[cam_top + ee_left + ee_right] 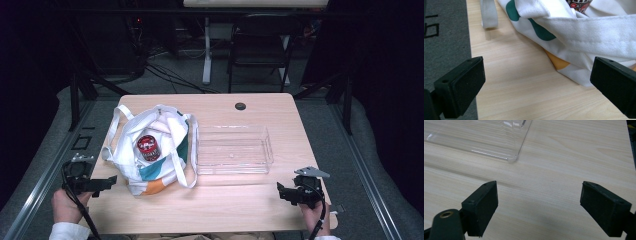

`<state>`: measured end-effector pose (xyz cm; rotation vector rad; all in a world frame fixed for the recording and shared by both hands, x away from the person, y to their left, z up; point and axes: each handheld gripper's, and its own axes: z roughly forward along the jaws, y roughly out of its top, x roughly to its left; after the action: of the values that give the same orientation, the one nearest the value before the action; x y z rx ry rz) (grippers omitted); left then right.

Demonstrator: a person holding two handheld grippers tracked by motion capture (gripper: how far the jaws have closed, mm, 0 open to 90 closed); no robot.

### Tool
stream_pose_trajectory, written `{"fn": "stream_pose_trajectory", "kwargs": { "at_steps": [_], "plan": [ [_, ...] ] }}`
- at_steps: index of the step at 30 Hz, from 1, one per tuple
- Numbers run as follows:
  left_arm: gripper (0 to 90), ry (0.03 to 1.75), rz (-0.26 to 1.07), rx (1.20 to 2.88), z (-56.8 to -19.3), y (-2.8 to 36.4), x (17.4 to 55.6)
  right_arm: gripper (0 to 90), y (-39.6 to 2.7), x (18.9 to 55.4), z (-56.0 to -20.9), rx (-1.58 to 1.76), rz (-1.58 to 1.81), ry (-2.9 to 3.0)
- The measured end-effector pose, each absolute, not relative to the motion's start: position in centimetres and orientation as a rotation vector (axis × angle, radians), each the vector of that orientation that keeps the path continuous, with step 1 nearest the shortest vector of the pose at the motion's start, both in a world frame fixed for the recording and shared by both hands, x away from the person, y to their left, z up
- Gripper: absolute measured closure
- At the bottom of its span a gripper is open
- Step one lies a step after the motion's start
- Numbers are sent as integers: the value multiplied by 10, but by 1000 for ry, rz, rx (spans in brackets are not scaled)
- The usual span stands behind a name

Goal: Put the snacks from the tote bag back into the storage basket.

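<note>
From the high view, a white tote bag (150, 155) with green and orange patches sits on the left half of the wooden table (240, 200), its mouth open around a round can with a red and dark lid (148, 147). Just beside it on the right lies a clear plastic bin (234, 149), which looks empty. The left gripper (107, 183) rests at the table's near left edge, close to the bag; the right gripper (282, 191) sits near the right front corner, apart from the bin.

In the left gripper view the jaws stand wide with nothing between them. The bag's woven cloth (579, 32) and a loose strap (489, 15) lie ahead. The fabric looks soft and limp, so I judge it will sag and fold; the stitched rim or strap seems the firmest hold. The can is probably rigid, smooth and heavier.

In the right gripper view the jaws are likewise spread wide and empty over bare wood, the bin's corner (509, 155) ahead. It looks light, stiff and slippery; a wall edge suits gripping.
</note>
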<state>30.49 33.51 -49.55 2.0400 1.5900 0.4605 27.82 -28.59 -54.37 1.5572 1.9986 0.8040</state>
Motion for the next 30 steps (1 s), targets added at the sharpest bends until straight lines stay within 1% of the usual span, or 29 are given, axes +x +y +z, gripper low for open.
{"fn": "stream_pose_trajectory", "kwargs": {
  "at_steps": [4,9,11,22,30],
  "plan": [
    [0,1586,462,2014,-484,336,310,141,-285,278,-543,1558,803,1983],
    [0,1544,483,2020,-470,323,320,142,-286,278,-543,1556,808,1994],
    [0,1532,499,2026,-467,317,324,142,-286,278,-543,1559,807,1992],
    [0,1494,499,2027,-454,303,351,142,-286,278,-544,1558,798,1998],
    [0,1470,467,2042,-452,287,375,142,-286,278,-544,1554,802,1999]
  ]
}}
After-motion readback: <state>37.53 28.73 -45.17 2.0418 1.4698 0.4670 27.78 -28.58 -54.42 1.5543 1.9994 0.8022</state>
